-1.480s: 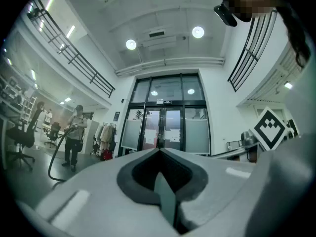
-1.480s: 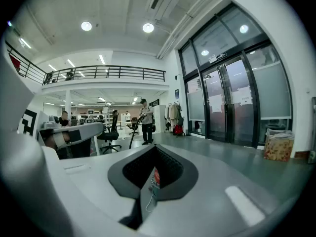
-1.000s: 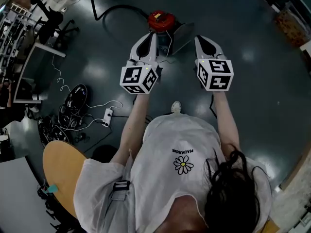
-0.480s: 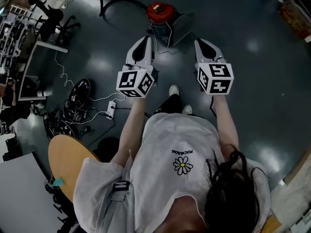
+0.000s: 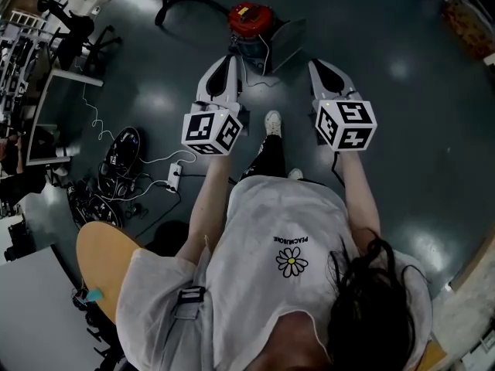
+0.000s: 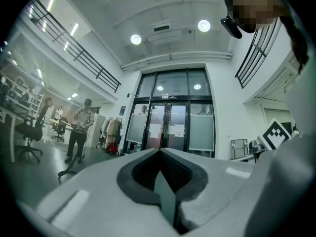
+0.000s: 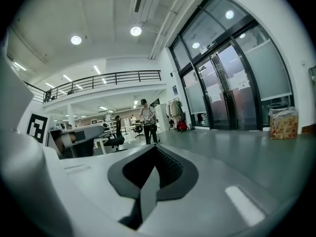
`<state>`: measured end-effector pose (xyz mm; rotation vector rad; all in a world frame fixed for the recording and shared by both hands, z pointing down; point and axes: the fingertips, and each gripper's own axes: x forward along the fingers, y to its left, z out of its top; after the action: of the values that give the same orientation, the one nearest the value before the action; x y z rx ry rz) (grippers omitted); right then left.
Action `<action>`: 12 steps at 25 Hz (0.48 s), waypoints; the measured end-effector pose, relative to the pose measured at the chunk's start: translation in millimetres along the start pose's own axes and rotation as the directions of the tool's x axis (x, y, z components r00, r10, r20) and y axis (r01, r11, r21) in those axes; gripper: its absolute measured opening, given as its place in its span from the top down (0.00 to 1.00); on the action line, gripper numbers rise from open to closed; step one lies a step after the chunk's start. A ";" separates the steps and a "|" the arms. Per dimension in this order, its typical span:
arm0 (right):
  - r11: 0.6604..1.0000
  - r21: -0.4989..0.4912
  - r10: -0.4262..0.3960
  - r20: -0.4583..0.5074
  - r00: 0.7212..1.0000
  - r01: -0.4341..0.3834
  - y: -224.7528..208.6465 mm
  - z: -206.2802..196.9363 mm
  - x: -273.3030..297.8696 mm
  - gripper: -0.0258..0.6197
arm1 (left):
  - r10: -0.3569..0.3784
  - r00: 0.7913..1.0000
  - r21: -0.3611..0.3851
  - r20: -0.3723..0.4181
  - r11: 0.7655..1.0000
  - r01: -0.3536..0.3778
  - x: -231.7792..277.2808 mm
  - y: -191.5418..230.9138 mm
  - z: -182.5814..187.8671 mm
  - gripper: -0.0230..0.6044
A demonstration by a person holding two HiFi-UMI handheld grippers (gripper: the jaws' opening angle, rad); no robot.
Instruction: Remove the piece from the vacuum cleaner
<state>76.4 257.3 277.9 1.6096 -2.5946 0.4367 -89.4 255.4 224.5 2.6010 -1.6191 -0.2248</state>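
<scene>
Lying at 9 o'clock in the head view, on the dark floor (image 5: 433, 130): a tangle of cables (image 5: 100, 198) and a white power strip (image 5: 172, 182). Held out toward 12 o'clock, left of centre: left gripper (image 5: 230, 62), clenched on nothing, jaws pressed flat together in the left gripper view, only glass doors (image 6: 173, 127) far beyond. Sitting at 12 o'clock, past both tips and apart from them: vacuum cleaner (image 5: 251, 20), red-topped, black hose (image 5: 174, 3) curling off toward 10 o'clock, untouched by either gripper. Planted below it, at 6 o'clock of the machine: a white shoe (image 5: 271, 122). Held out right of centre: right gripper (image 5: 317, 65), likewise clenched and empty, jaws shut tight in the right gripper view, open floor and a distant person (image 7: 147, 122) ahead.
</scene>
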 end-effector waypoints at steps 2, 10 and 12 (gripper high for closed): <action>1.000 -0.008 -0.014 -0.004 1.000 0.014 -5.8 1.0 14.2 0.92 | -0.002 1.000 -0.006 0.010 1.000 0.002 12.1 8.0 -1.9 0.96; 0.998 -0.059 -0.010 -0.019 1.000 0.009 -19.7 24.0 106.1 0.92 | 0.003 0.999 -0.024 0.040 1.000 -0.002 83.4 68.7 -3.5 0.96; 0.998 -0.069 -0.005 -0.019 1.000 0.004 -21.0 33.0 135.4 0.92 | 0.005 0.999 -0.023 0.048 1.000 -0.004 104.8 90.7 -1.4 0.96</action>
<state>36.8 122.1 277.1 1.5812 -2.5615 0.3567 -124.1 121.2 229.1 2.5943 -1.6267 -0.3059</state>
